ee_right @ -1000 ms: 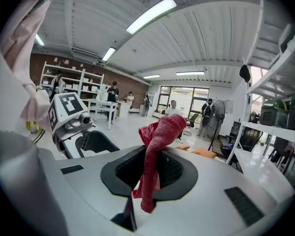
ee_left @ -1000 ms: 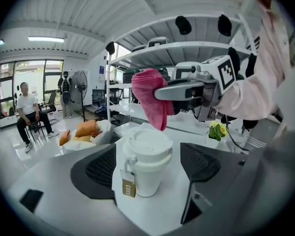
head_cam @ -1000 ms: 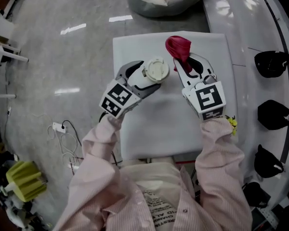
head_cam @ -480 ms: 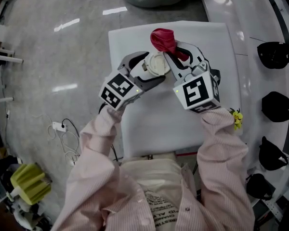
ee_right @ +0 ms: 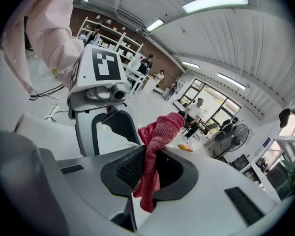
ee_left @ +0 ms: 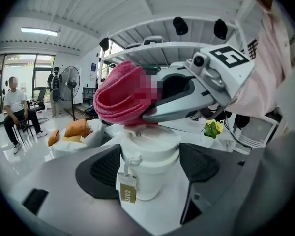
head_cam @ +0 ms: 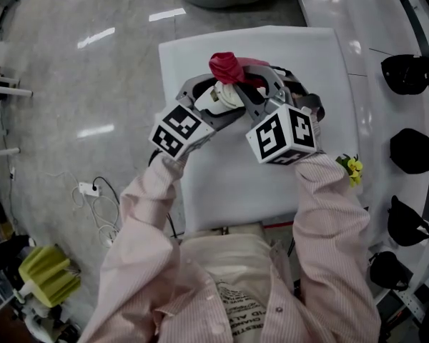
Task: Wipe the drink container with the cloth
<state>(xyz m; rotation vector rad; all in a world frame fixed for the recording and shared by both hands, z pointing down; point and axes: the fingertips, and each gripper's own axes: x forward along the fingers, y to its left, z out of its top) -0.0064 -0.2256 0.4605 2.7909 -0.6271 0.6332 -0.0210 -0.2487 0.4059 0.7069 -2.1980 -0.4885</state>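
At upper centre of head view, drink container [head_cam: 226,96] is clamped by left gripper [head_cam: 213,103]. Red cloth [head_cam: 227,66], pinched in right gripper [ee_right: 147,168], is laid on lid [ee_left: 150,136]. Wiping is judged barely begun; sides are left.

Cup [ee_left: 148,154]: white, lidded, tag hanging at its side, upright between the left gripper's [ee_left: 150,170] jaws. Cloth [ee_right: 159,132]: red, bunched, pinched in the right gripper [ee_right: 152,173], resting on the cup's lid

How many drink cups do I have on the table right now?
1. The white lidded cup stands on the white table between the left tongs' jaws, with the red cloth in the right tongs resting on its lid. No other cup shows.
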